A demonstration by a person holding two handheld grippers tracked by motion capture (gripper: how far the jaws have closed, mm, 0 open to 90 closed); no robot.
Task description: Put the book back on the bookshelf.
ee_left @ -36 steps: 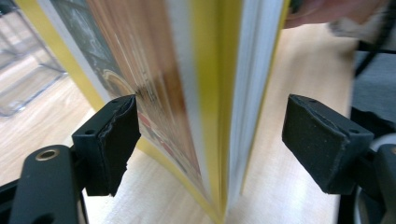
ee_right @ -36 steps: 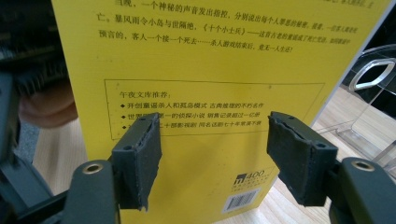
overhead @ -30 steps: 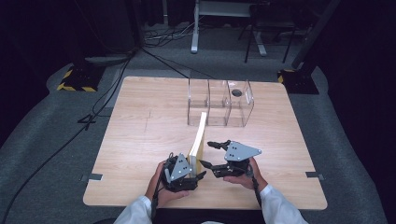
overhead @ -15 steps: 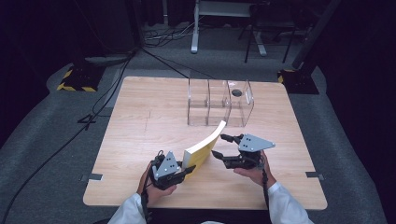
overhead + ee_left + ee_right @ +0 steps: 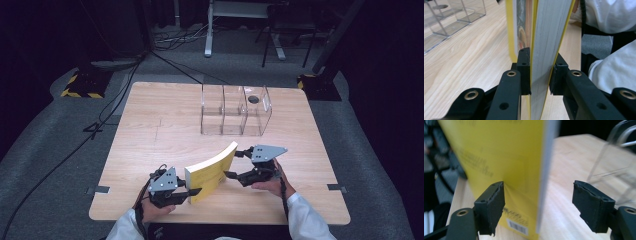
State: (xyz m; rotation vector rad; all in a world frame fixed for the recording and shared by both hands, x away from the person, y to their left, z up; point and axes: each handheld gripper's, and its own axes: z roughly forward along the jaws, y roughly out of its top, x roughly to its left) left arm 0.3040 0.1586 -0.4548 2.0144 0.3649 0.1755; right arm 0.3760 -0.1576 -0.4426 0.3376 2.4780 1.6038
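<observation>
A thick yellow paperback book stands on its edge near the table's front, bowed, its far end pointing right and away. My left gripper is shut on its near end. In the left gripper view both pads press the page block; these jaws have just been closing on the book. My right gripper is open at the book's far end. In the right gripper view the yellow cover sits by the left pad, and the other pad stands well clear.
A clear plastic organiser with three compartments stands at the back middle of the wooden table. A dark round piece lies in its right compartment. White sleeves come in at the front edge.
The book's far end has swung to the right and lower. My left hand has shifted left with it and its jaws have shut on the book. My right hand has moved right.
</observation>
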